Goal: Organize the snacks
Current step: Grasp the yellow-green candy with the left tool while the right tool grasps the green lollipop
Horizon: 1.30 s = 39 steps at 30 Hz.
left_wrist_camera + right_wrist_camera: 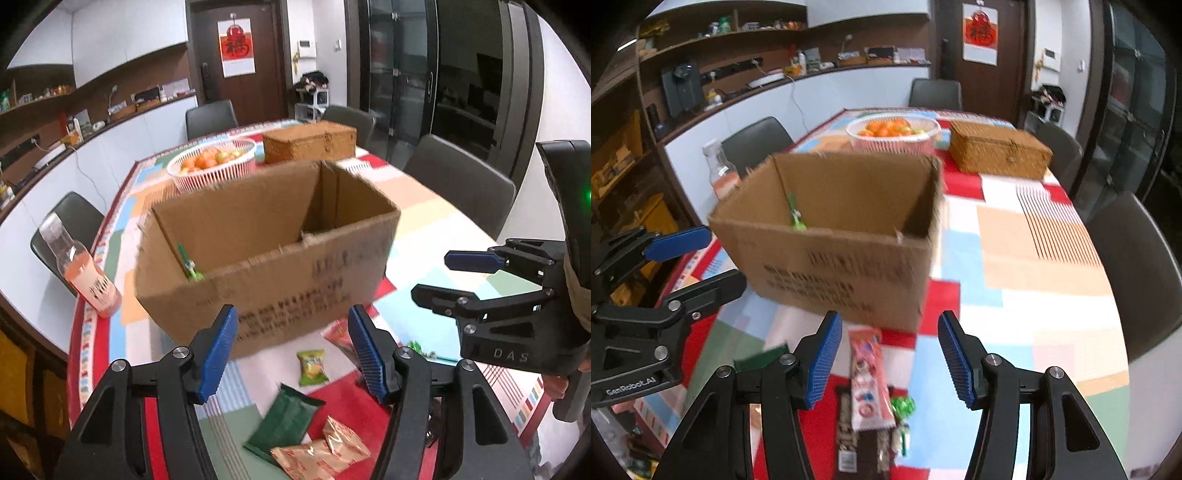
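An open cardboard box [266,254] stands on the patterned table; it also shows in the right wrist view [834,236], with a green packet [190,266] leaning inside it. Loose snacks lie in front of the box: a small green-yellow packet [312,367], a dark green packet [286,419], gold-red packets [325,450] and a pink-white packet [868,380]. My left gripper [291,354] is open and empty above them. My right gripper [886,358] is open and empty over the pink-white packet. Each gripper shows in the other's view, the right one [443,275] and the left one [701,258].
A bottle of pink drink [79,273] stands left of the box. A white basket of oranges [212,162] and a wicker box [310,142] sit behind it. Dark chairs [461,184] ring the table. A dark wrapper [864,443] and a green candy [903,406] lie near the pink packet.
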{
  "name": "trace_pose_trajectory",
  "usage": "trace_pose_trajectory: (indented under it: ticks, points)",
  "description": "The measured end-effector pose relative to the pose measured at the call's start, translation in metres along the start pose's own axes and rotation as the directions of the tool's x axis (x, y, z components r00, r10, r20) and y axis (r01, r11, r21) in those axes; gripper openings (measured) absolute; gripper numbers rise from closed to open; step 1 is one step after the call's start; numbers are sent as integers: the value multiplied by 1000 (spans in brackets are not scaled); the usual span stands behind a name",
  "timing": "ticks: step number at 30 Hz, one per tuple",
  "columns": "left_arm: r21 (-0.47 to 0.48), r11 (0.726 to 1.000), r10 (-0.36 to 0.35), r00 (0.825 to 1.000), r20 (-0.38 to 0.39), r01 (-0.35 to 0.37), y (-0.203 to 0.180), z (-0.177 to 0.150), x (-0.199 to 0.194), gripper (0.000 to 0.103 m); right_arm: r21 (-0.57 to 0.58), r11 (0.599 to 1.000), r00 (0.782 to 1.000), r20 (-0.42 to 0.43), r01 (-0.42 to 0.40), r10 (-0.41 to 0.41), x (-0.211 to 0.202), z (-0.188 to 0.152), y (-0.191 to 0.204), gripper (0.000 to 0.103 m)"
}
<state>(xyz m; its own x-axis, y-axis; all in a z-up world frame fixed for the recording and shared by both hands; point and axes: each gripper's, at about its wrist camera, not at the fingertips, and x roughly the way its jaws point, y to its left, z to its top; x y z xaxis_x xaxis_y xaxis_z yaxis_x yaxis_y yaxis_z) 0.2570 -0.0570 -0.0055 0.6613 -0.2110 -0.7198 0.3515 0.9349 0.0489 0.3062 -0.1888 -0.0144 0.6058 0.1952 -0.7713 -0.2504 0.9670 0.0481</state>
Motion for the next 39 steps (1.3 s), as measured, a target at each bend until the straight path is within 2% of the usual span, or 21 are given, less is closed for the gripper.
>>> trace_pose_trajectory:
  ticks: [13, 16, 19, 25, 39]
  points:
    - [29, 999, 22, 992, -124, -18, -13, -40, 41, 61, 49, 997, 989, -143, 52, -44, 31, -52, -17, 54]
    - [28, 999, 23, 988, -151, -19, -12, -45, 52, 61, 52, 997, 984, -167, 65, -56, 38, -59, -17, 50]
    - [30, 999, 18, 985, -173, -13, -13, -48, 61, 61, 61, 996, 982, -181, 63, -51, 42, -64, -19, 50]
    - [30, 1000, 5, 975, -220, 2, -13, -53, 82, 59, 67, 997, 976, -217, 39, -24, 54, -71, -17, 43]
    - [-25, 998, -55, 957, -284, 50, -9, -46, 118, 43, 80, 997, 974, -228, 10, 8, 67, -65, -17, 39]
